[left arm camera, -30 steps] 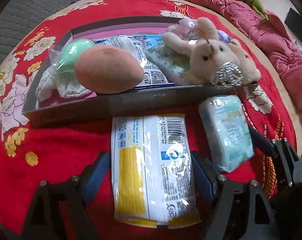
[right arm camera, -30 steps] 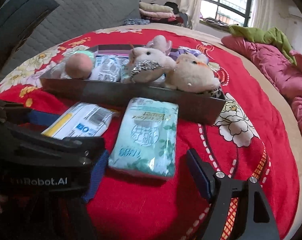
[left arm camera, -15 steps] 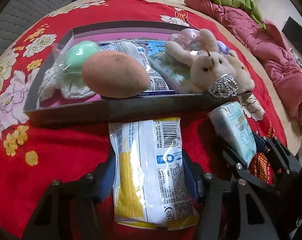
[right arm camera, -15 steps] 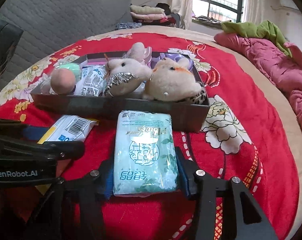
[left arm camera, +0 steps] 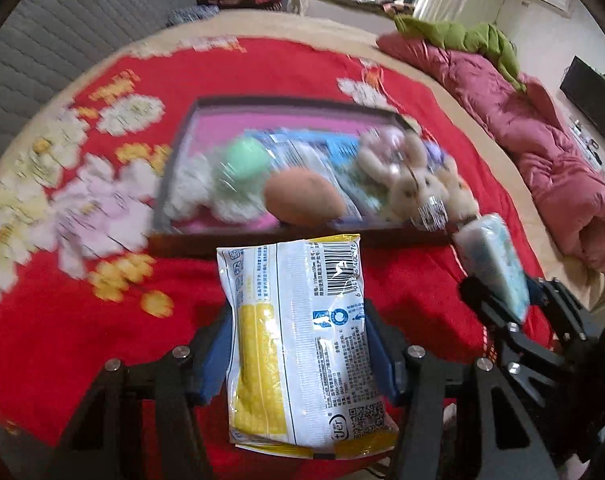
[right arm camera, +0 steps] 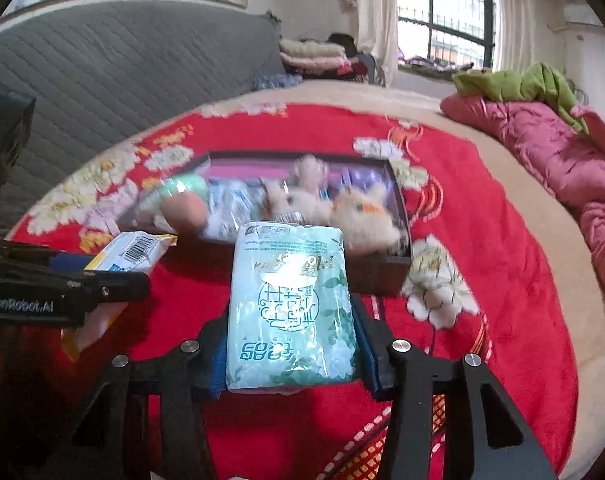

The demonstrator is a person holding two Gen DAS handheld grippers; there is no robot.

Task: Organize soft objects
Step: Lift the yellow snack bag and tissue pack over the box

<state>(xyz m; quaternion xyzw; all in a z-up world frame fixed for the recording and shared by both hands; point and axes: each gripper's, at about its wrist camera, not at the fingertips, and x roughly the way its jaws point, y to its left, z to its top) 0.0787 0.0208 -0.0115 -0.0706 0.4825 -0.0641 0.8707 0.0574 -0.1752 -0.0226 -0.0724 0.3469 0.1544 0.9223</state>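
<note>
I am holding a white and yellow packet [left arm camera: 302,344] between the fingers of my left gripper [left arm camera: 298,356]; those fingers have just been closing from wide open and are now pressing on both long sides of it. My right gripper [right arm camera: 292,354] is doing the same with a pale green tissue pack [right arm camera: 290,304], its fingers having just been closing onto its two sides.

A second ago both packs were lying flat on the red bedspread [left arm camera: 62,340] between my open fingers. Now both are coming up off it, and the blurred background suggests I am moving quickly.

Ahead of both pairs of fingers, the dark box [left arm camera: 262,238] is sitting on the bed, already holding a green ball [left arm camera: 246,156], a brown egg-shaped sponge [left arm camera: 302,198], several wrapped packs and plush rabbits [left arm camera: 418,188]. In the left view the tissue pack is showing off to the right of my fingers.

With both grips made, I judge the next step is carrying the two packs forward over the near wall and finding free room, which is looking scarce.
</note>
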